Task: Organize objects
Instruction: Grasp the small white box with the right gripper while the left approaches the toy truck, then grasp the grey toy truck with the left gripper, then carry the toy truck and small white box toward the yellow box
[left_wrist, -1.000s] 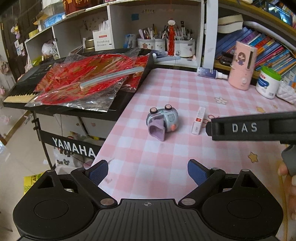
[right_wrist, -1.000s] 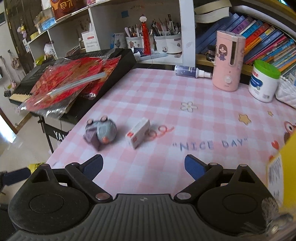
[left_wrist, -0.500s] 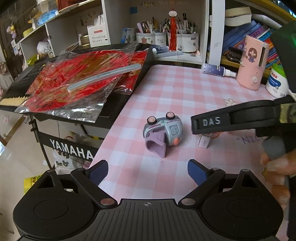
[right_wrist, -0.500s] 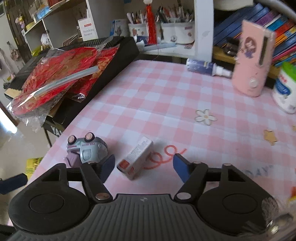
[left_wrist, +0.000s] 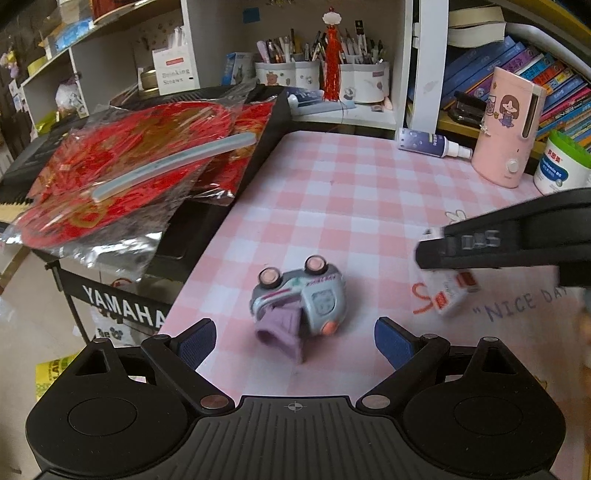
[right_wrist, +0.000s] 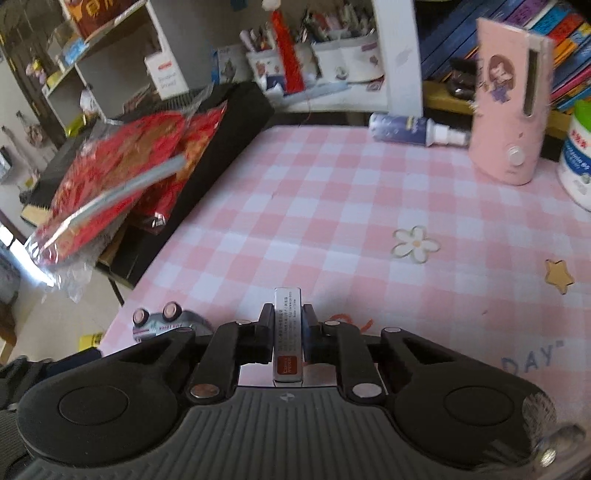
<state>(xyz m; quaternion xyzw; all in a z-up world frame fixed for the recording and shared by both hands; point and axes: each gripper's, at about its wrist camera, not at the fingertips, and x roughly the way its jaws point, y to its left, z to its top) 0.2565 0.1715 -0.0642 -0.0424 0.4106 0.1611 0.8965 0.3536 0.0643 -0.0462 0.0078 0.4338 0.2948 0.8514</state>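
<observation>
A small grey and purple toy car (left_wrist: 300, 308) lies on its side on the pink checked tablecloth (left_wrist: 351, 206), just ahead of my open, empty left gripper (left_wrist: 294, 341). My right gripper (right_wrist: 288, 332) is shut on a small white box with a red label (right_wrist: 287, 332) and holds it just above the cloth. In the left wrist view the right gripper (left_wrist: 436, 258) comes in from the right with the box (left_wrist: 452, 293) in it. The toy car (right_wrist: 166, 323) shows at the right wrist view's lower left.
A black Yamaha keyboard (left_wrist: 122, 302) with red foil packets (left_wrist: 122, 173) borders the table on the left. At the back stand a spray bottle (left_wrist: 428, 142), a pink device (left_wrist: 508, 129), a green-lidded jar (left_wrist: 565, 162), pen cups and bookshelves.
My right gripper moved down over the white box, shut on it and picked it up. My left gripper moved closer to the toy car and stayed open.
</observation>
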